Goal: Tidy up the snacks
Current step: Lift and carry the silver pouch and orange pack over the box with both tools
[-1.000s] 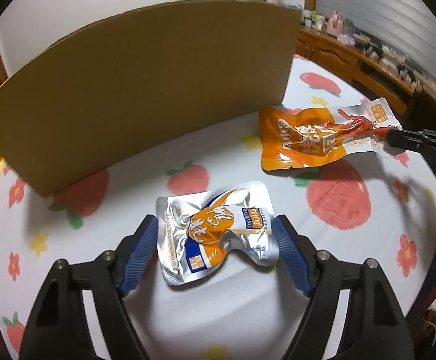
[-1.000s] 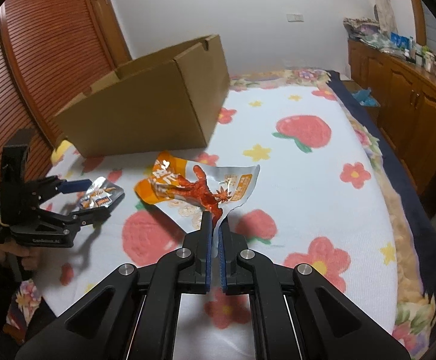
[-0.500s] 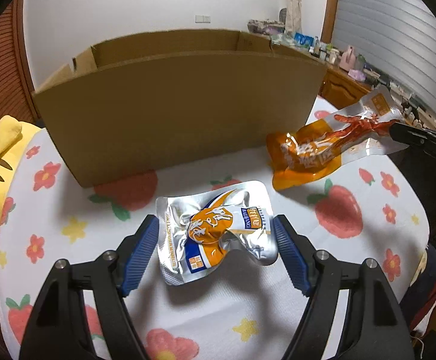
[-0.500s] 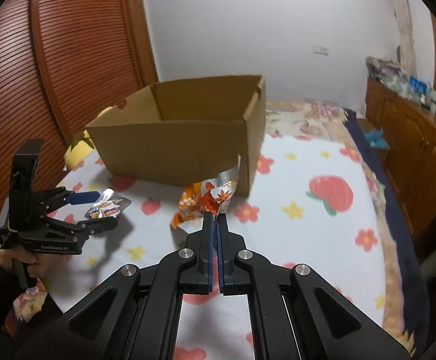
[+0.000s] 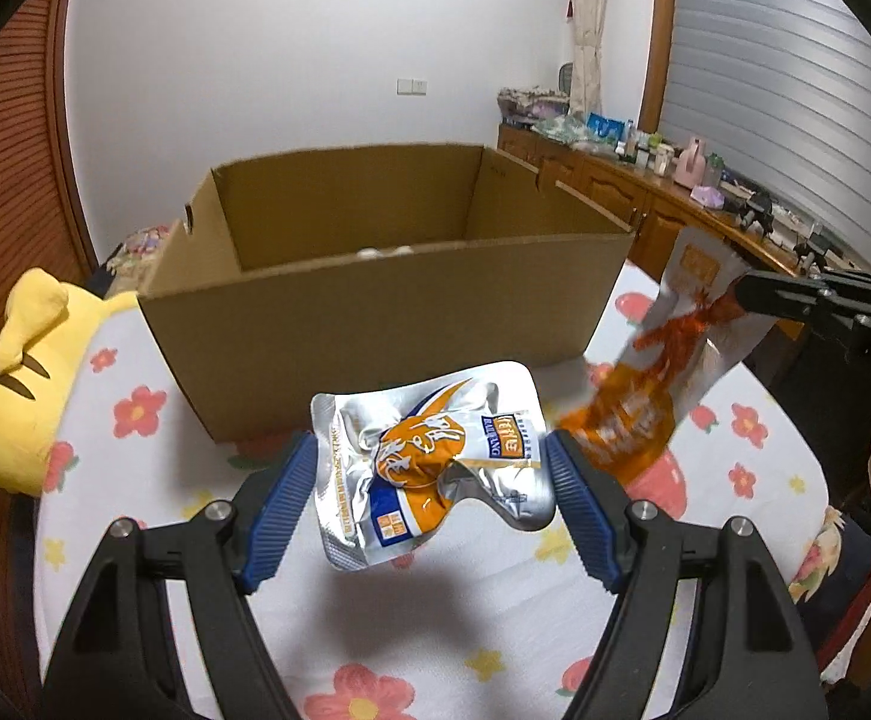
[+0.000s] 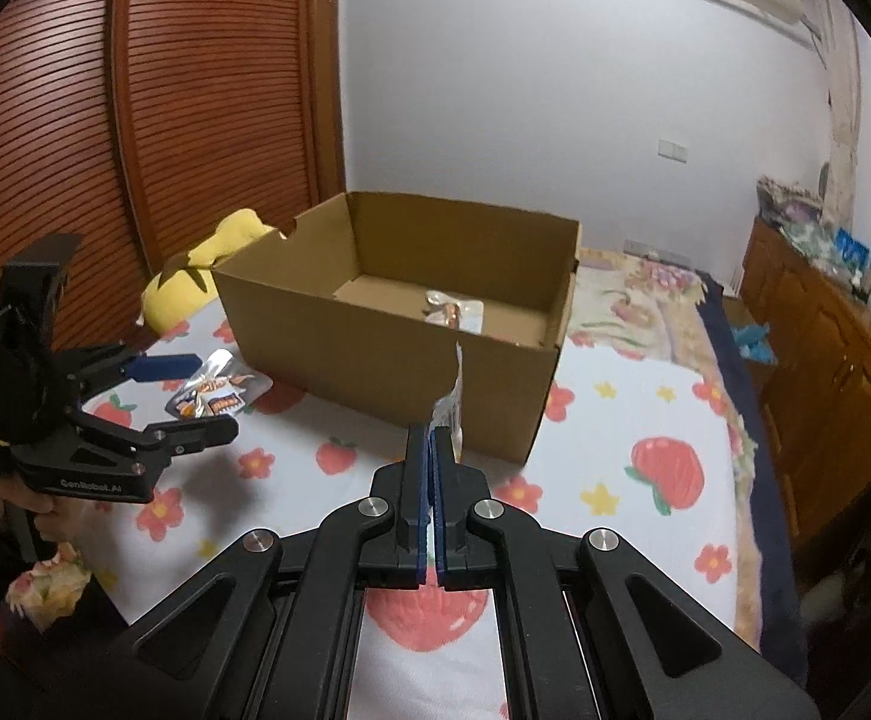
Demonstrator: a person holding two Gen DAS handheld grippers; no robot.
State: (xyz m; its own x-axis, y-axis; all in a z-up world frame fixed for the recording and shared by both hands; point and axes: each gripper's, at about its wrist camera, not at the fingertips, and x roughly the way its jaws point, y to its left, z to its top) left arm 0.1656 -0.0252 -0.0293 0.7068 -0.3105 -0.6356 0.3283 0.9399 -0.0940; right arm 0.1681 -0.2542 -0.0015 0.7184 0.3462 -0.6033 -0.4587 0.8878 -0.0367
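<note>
My left gripper [image 5: 432, 450] is shut on a silver and orange snack pouch [image 5: 429, 456], held by its two side edges above the bed; it also shows in the right wrist view [image 6: 213, 390]. My right gripper [image 6: 434, 438] is shut on an orange snack pouch [image 5: 657, 378], which hangs in the air beside the box's right corner; in the right wrist view I see only its thin edge [image 6: 453, 408]. An open cardboard box [image 5: 375, 276] stands ahead of both grippers, with one snack packet [image 6: 453, 309] on its floor.
A yellow plush toy [image 5: 21, 372] lies left of the box. The bed has a white cover with strawberry and flower print [image 6: 663, 468]. A wooden sideboard [image 6: 825, 348] with small items runs along the right. A slatted wooden door [image 6: 135, 120] is at the left.
Both grippers have risen with their pouches. The box's inside has come into view. The orange pouch left the bed and now hangs from the right gripper.
</note>
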